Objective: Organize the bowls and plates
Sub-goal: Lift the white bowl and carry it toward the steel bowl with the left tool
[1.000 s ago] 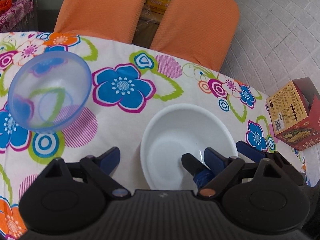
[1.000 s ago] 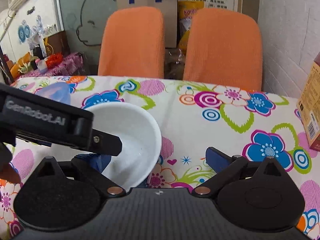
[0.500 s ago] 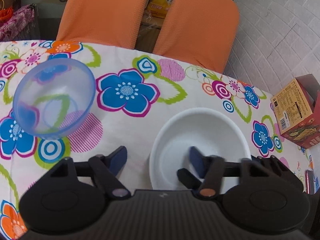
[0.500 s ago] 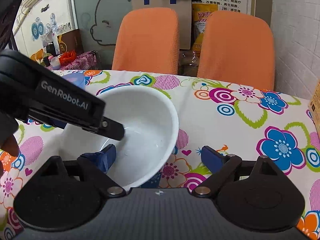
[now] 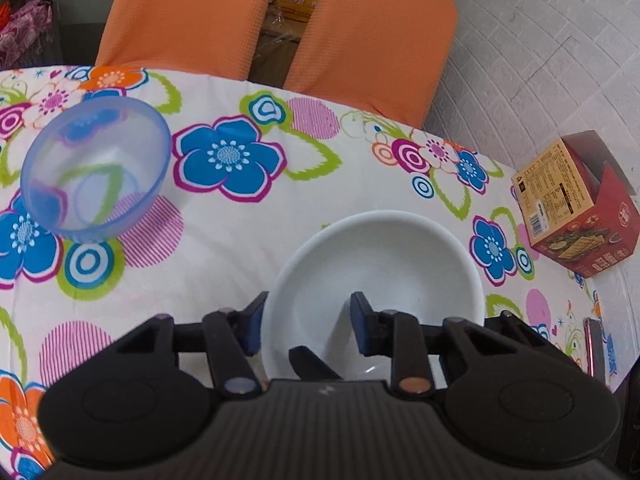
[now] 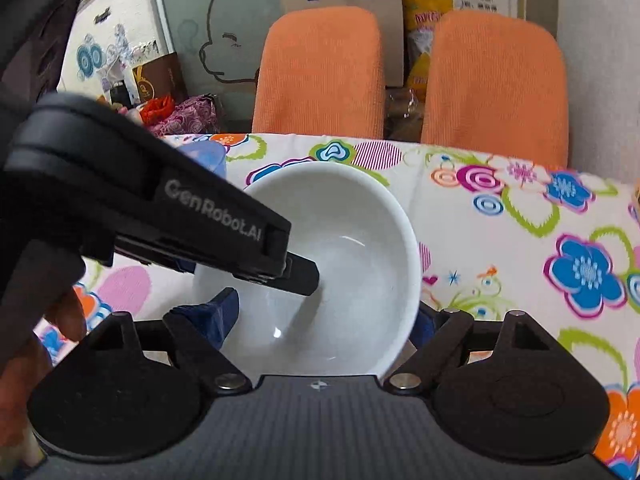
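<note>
Since the earlier frames: left gripper (image 5: 306, 324) has narrowed its jaws from a wide spread and now straddles the near-left wall of the white bowl (image 5: 384, 268), one blue pad outside the rim, the other inside; right gripper (image 6: 324, 320) has taken the bowl between its fingers, where before it stood beside its left finger.

1. White bowl. Upright on the desk (image 5: 240, 240), at about 5 o'clock of the left wrist view. Near rim cut off by the gripper body in both views. In the right wrist view (image 6: 348, 248) part of the interior is covered by the left gripper's black arm.
2. Left gripper. Part-closed about the bowl wall; whether the pads press on it cannot be told.
3. Right gripper. Fingers astride the bowl; right finger almost wholly hidden behind the rim, so grasp or release cannot be told.
4. Clear blue bowl (image 5: 96, 168). On the desk at 9 o'clock of the left wrist view, well apart from the white bowl, seemingly tilted. In the right wrist view only a sliver shows.
5. Red carton (image 5: 576, 204). At 3 o'clock, desk edge; print illegible.
6. Two orange chairs (image 5: 192, 16). At 12 o'clock behind the desk; tops cut off.
7. Hand (image 6: 36, 344). At 8 o'clock of the right wrist view, blurred, partly out of frame.
</note>
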Demonstrator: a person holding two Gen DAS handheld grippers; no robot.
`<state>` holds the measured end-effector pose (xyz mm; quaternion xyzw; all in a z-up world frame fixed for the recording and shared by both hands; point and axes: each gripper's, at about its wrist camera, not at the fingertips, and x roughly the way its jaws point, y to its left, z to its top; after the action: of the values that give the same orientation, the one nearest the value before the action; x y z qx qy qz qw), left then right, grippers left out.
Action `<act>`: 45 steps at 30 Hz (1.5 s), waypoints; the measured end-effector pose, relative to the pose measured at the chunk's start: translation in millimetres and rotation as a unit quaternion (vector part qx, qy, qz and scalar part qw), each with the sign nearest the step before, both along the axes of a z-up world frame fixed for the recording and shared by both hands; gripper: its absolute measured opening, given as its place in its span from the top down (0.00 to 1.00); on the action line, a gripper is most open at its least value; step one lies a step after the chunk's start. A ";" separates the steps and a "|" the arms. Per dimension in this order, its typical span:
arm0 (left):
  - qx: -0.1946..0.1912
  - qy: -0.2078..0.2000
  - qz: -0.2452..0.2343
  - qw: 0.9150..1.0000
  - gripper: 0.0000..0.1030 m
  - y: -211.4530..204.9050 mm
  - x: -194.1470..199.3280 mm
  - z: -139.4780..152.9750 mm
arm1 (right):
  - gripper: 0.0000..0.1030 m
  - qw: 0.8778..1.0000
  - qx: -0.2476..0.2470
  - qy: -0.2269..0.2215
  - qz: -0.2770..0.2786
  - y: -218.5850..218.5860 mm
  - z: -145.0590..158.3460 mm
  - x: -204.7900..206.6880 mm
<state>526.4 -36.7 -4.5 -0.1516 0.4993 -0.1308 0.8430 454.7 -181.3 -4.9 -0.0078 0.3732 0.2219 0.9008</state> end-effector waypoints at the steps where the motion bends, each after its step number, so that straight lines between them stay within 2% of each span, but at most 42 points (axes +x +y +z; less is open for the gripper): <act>1: -0.003 0.002 -0.003 1.000 0.73 -0.4 -3.9 2.7 | 0.29 1.000 0.006 0.008 -0.003 -1.2 2.8 -2.9; 8: -0.019 -0.008 -0.023 1.000 0.73 1.0 -40.0 29.4 | 0.26 1.000 -0.009 0.008 -0.002 5.4 22.3 -39.9; 13: -0.015 -0.032 -0.029 0.999 0.73 5.2 -77.0 51.9 | 0.25 1.000 -0.015 -0.006 0.000 10.3 36.5 -71.1; 18: -0.028 -0.032 -0.028 0.999 0.73 14.0 -94.4 59.6 | 0.25 1.000 0.011 0.004 -0.004 5.2 42.9 -80.4; 24: -0.018 -0.017 -0.024 0.999 0.73 12.3 -88.5 39.5 | 0.27 0.999 0.014 0.045 -0.011 9.8 21.2 -60.8; 28: -0.020 -0.008 -0.021 1.000 0.74 13.1 -73.3 23.9 | 0.27 0.999 -0.004 0.052 -0.005 13.1 9.7 -45.2; 34: -0.012 -0.016 -0.017 1.000 0.71 17.5 -58.9 14.4 | 0.27 0.999 -0.029 0.028 -0.025 -0.3 4.6 -33.9; 35: -0.017 -0.015 -0.016 1.000 0.67 19.7 -58.4 13.4 | 0.27 0.999 -0.028 0.027 -0.025 -4.1 5.4 -35.8; 36: -0.020 -0.015 -0.017 1.000 0.57 21.5 -58.8 12.9 | 0.26 0.999 -0.023 0.021 -0.026 -9.2 7.4 -39.4; 37: -0.023 -0.017 -0.018 0.999 0.51 23.0 -59.8 13.1 | 0.26 0.999 -0.016 0.012 -0.028 -13.8 9.8 -44.5; 38: -0.027 -0.021 -0.019 0.999 0.50 23.8 -60.8 13.6 | 0.26 1.000 -0.007 0.004 -0.029 -17.6 11.7 -48.8; 42: -0.035 -0.024 -0.028 0.999 0.49 19.7 -63.1 15.2 | 0.26 1.000 0.001 -0.005 -0.015 -18.1 15.4 -63.1; 45: -0.022 -0.026 -0.041 0.999 0.49 14.3 -66.8 14.4 | 0.26 0.999 -0.009 -0.031 -0.012 -17.8 18.1 -79.2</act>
<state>459.6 -22.4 9.9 -0.1462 0.4798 -0.1808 0.8460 375.5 -199.1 13.3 -0.0178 0.3475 0.2074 0.9143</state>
